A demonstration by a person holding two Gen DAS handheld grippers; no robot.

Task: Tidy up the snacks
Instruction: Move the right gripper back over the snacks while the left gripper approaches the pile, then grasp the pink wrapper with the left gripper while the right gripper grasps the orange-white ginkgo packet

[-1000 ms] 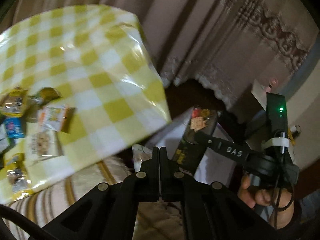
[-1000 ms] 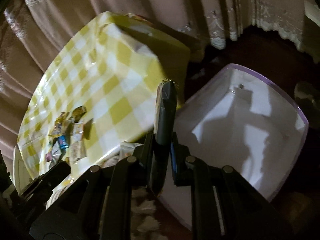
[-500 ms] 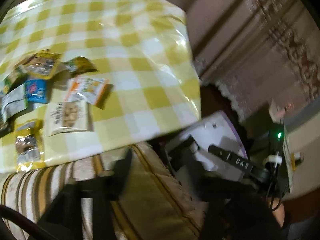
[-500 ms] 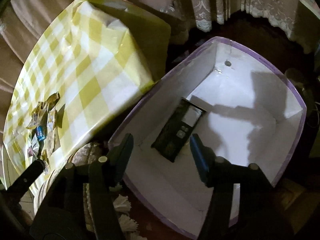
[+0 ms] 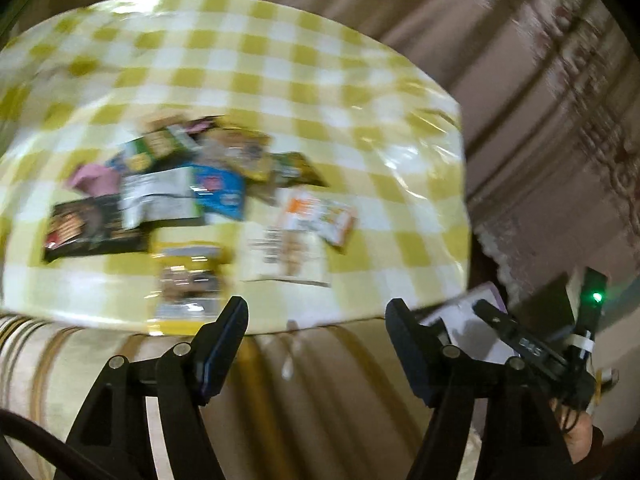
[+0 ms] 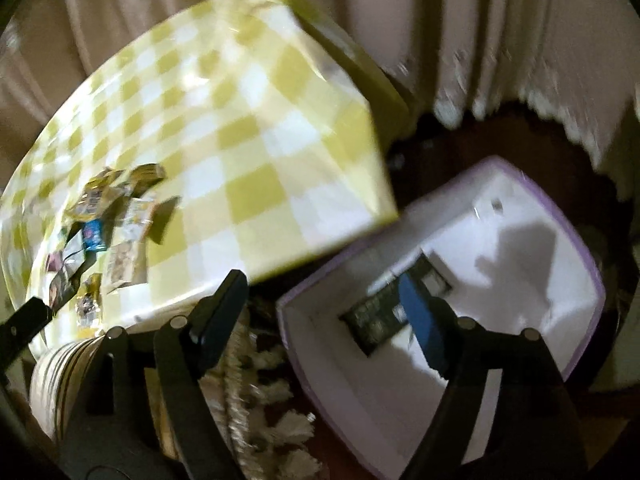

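Observation:
Several snack packets [image 5: 192, 196] lie in a cluster on the yellow checked table [image 5: 280, 60]; an orange and white packet [image 5: 320, 216] is at the cluster's right. My left gripper [image 5: 316, 320] hangs just off the table's near edge, jaws opening, nothing between them. In the right wrist view the same cluster of snack packets [image 6: 104, 232] sits at the left. A white box with a purple rim [image 6: 520, 208] stands on the floor, and a dark snack packet [image 6: 384, 312] lies inside it. My right gripper [image 6: 320, 292] is above the box's near left corner, jaws opening and empty.
A striped cushion [image 5: 80, 360] lies below the table's near edge, and a fringed rug [image 6: 260, 380] sits beside the box. Curtains [image 5: 540, 80] hang behind the table. The right gripper's body [image 5: 536, 348] and a hand [image 5: 576, 436] show at lower right in the left wrist view.
Both grippers went from shut to open. The right one let go of the dark packet, which now lies in the box. The left view swung from the box over to the table's snacks.

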